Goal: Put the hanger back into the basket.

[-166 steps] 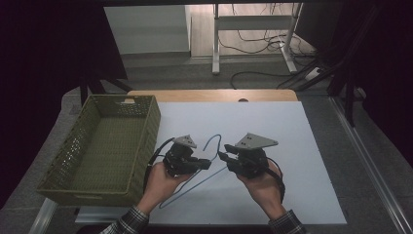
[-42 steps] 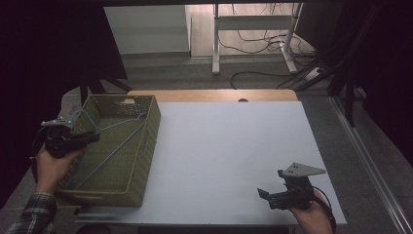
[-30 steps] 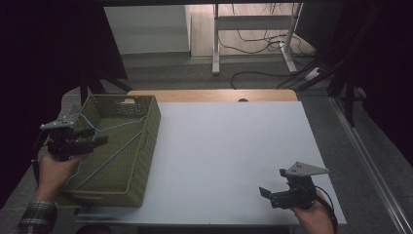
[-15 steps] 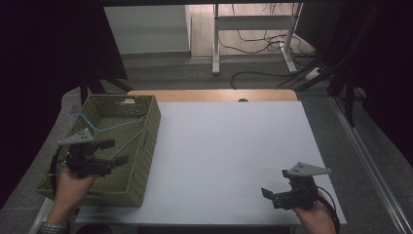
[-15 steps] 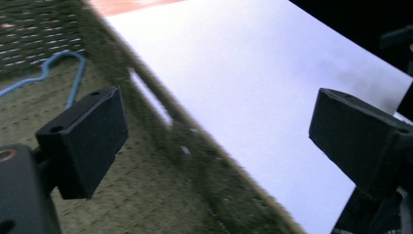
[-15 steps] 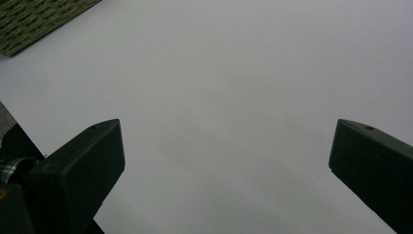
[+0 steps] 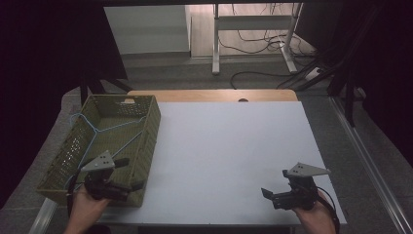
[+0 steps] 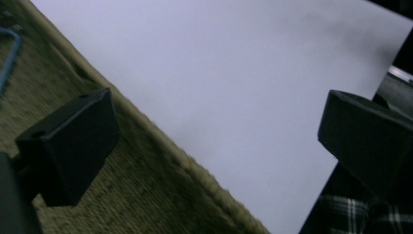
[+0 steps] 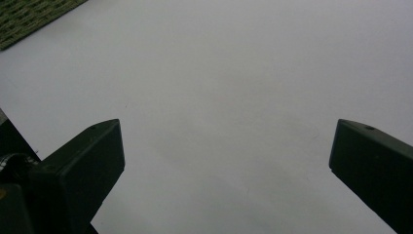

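Note:
A light blue wire hanger (image 7: pixel 104 130) lies inside the olive woven basket (image 7: pixel 154 127) at the table's left edge; one bend of the hanger (image 8: pixel 9 53) shows in the left gripper view. My left gripper (image 7: pixel 130 173) hovers over the basket's near right corner. Its jaws have just been opening and stand open, with nothing between them. In its own view the left gripper (image 8: pixel 219 112) looks across the basket wall (image 8: pixel 146 195) onto the white tabletop. My right gripper (image 7: pixel 273 183) rests open at the table's near right, pointing left. The right gripper (image 9: pixel 229 126) holds nothing.
The white tabletop (image 7: pixel 234 146) stretches between the two grippers. A corner of the basket (image 9: pixel 29 14) shows far off in the right gripper view. Beyond the table are a wooden strip (image 7: pixel 214 95), desk legs and cables on the floor.
The left gripper has let go of the hanger, which now lies in the basket. That hand moved from the basket's left side to its near right corner. The right gripper stayed put.

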{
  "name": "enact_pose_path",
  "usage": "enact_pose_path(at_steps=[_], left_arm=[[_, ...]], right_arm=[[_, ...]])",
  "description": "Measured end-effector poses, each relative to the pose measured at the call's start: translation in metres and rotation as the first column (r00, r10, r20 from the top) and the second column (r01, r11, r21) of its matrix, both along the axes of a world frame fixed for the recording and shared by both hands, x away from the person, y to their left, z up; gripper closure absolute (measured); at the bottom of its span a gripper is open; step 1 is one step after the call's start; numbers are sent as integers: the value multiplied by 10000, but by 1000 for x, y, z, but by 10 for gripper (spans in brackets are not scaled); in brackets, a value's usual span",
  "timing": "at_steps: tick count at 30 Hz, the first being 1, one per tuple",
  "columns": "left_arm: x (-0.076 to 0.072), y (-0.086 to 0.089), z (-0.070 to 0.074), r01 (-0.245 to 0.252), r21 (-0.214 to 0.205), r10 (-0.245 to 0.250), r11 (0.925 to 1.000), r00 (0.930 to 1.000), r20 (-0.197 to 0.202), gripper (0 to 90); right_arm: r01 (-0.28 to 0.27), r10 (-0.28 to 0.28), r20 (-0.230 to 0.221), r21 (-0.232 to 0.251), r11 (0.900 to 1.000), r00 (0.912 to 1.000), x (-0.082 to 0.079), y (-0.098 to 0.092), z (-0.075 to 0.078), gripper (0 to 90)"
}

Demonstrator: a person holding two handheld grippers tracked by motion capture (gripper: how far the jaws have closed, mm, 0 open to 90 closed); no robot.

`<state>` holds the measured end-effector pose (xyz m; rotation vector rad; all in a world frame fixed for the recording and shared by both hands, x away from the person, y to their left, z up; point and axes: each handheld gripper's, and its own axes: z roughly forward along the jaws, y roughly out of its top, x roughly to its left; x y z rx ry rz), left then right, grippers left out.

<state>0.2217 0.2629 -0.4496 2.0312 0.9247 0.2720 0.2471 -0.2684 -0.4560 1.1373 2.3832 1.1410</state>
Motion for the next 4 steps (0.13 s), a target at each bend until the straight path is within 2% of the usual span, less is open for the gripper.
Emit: enact_pose_path(at_steps=[1, 4], left_arm=[[-2, -3, -2, 4, 296, -6, 9996, 10000, 46, 13], [-1, -3, -1, -28, 233, 28, 9997, 10000, 20, 8]], right_arm=[[-6, 6, 8, -48, 10000, 10000, 0, 0, -1, 0], [-32, 33, 51, -80, 10000, 10000, 0, -1, -1, 0]])
